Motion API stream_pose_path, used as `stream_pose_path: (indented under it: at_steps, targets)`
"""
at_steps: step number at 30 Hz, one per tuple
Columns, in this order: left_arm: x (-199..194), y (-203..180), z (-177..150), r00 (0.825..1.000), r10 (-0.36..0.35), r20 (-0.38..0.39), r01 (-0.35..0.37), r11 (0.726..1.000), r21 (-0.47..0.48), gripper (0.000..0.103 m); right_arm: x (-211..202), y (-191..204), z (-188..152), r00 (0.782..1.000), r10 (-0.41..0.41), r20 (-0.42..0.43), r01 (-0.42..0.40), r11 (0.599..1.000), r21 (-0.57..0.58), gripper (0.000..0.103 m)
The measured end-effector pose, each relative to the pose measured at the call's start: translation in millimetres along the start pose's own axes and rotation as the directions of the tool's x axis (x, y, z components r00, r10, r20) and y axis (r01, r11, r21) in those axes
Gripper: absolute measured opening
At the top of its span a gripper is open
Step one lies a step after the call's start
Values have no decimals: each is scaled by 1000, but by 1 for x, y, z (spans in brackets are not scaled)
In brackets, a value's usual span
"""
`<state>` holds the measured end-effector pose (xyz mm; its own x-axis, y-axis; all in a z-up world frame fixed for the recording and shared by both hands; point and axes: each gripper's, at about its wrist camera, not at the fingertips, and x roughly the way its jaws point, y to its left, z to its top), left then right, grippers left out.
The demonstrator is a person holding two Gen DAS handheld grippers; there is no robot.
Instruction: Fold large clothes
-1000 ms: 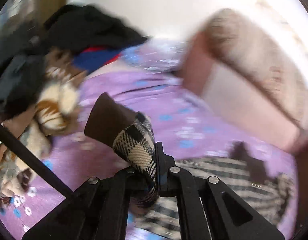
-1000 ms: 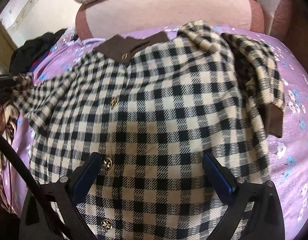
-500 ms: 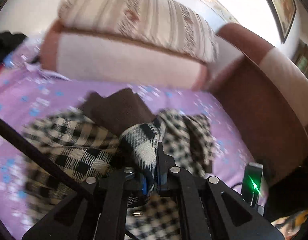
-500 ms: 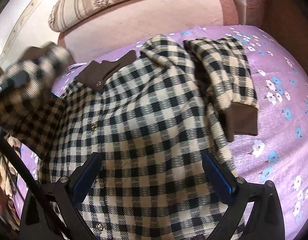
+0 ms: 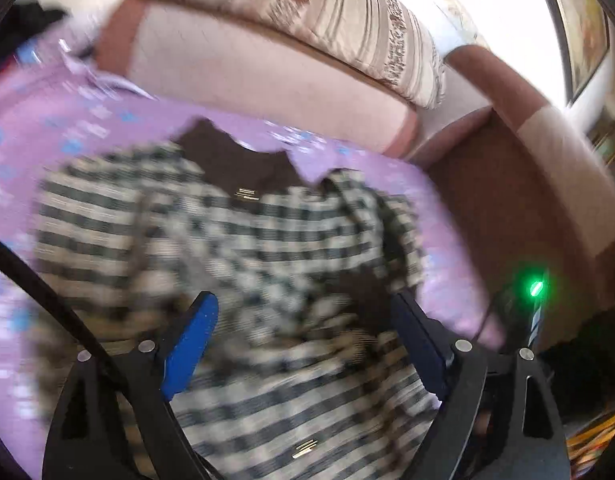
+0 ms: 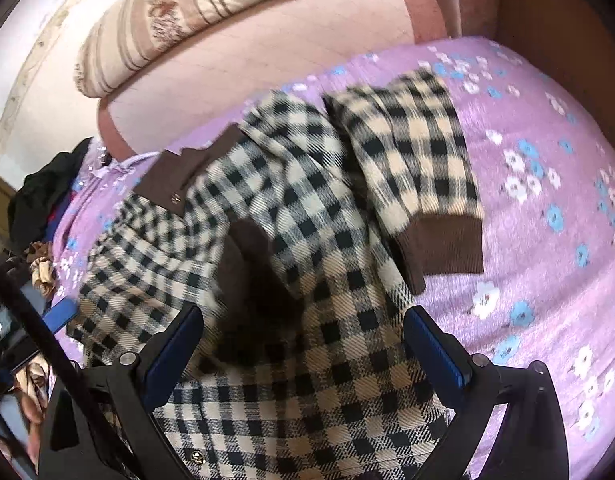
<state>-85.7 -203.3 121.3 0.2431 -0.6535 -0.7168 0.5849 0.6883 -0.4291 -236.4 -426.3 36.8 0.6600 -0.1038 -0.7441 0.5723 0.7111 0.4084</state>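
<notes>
A black and cream checked jacket (image 6: 307, 208) with a brown collar (image 6: 175, 184) lies on the purple flowered bedspread (image 6: 547, 184). Its left sleeve is folded across the body, with its brown cuff (image 6: 251, 248) near the middle. The right sleeve is folded too, its brown cuff (image 6: 443, 244) pointing toward me. My right gripper (image 6: 303, 340) is open and empty above the jacket's lower part. My left gripper (image 5: 303, 332) is open and empty above the same jacket (image 5: 243, 240), whose view is blurred by motion.
A pink headboard (image 6: 267, 64) with a striped pillow (image 6: 211, 8) on it runs behind the jacket. A pile of dark clothes (image 6: 39, 196) lies at the far left. A brown side panel (image 5: 507, 200) bounds the bed on the right.
My left gripper carried the left sleeve from the left side over the jacket's body, then opened and let it go. The sleeve now lies across the jacket. The right gripper stayed open.
</notes>
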Motion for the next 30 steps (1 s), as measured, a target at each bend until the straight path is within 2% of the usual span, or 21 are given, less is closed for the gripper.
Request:
stream_pose_path:
  at_steps: [1, 2, 3, 5, 7, 9, 12, 13, 16, 17, 18, 19, 20, 21, 24, 26, 28, 30]
  targets:
    - [-8, 4, -3, 998, 67, 6, -67, 997, 24, 88, -4, 0, 0, 1000, 0, 15, 0, 1000, -13, 102]
    - [-13, 10, -9, 987, 159, 10, -159, 986, 42, 88, -9, 1, 0, 1000, -4, 30, 5, 1000, -25, 102]
    - [-17, 20, -15, 964, 265, 11, -265, 963, 53, 88, -11, 2, 0, 999, -10, 44, 12, 999, -33, 102]
    - [-14, 37, -24, 919, 393, -1, -393, 918, 56, 88, -8, 7, 3, 999, -19, 47, 22, 999, -45, 101]
    - [-9, 61, -36, 884, 468, -22, -467, 884, 32, 88, -5, 8, 3, 999, -16, 29, 18, 999, -52, 96]
    - [-3, 77, -43, 856, 514, -42, -514, 857, 17, 88, 0, 9, -1, 1000, -18, 9, 19, 998, -65, 95]
    - [14, 98, -48, 807, 582, -100, -584, 812, 20, 88, 15, 15, -9, 996, -80, -35, 75, 988, -135, 92]
    - [17, 103, -49, 799, 591, -109, -593, 805, 20, 88, 23, 16, -12, 994, -101, -47, 93, 983, -157, 90]
    - [23, 109, -51, 786, 606, -119, -608, 793, 22, 88, 43, 19, -18, 992, -112, -62, 98, 976, -197, 67]
    - [23, 110, -55, 781, 614, -116, -616, 787, 26, 88, 49, 19, -19, 992, -108, -68, 92, 975, -205, 47]
    - [24, 111, -56, 775, 622, -111, -623, 782, 29, 88, 53, 20, -21, 992, -106, -69, 89, 974, -208, 36]
    - [27, 111, -55, 771, 628, -108, -629, 777, 29, 88, 52, 21, -22, 993, -107, -44, 96, 973, -211, 33]
    - [29, 111, -57, 770, 630, -105, -631, 775, 20, 88, 47, 24, -23, 994, -109, -25, 100, 970, -222, 21]
    - [29, 112, -58, 773, 626, -105, -629, 777, 8, 88, 41, 28, -22, 993, -116, -7, 111, 964, -240, 14]
    - [27, 121, -55, 788, 604, -117, -613, 788, -60, 88, 11, 41, -17, 985, -123, 118, 152, 946, -286, 10]
    - [24, 122, -54, 792, 600, -113, -609, 788, -93, 88, -10, 48, -9, 970, -129, 206, 189, 935, -300, 10]
    - [20, 124, -53, 788, 607, -104, -615, 780, -111, 88, -25, 55, 0, 950, -140, 280, 228, 922, -313, 10]
    - [19, 123, -53, 787, 608, -100, -616, 780, -107, 88, -29, 56, 6, 948, -139, 288, 234, 916, -327, 10]
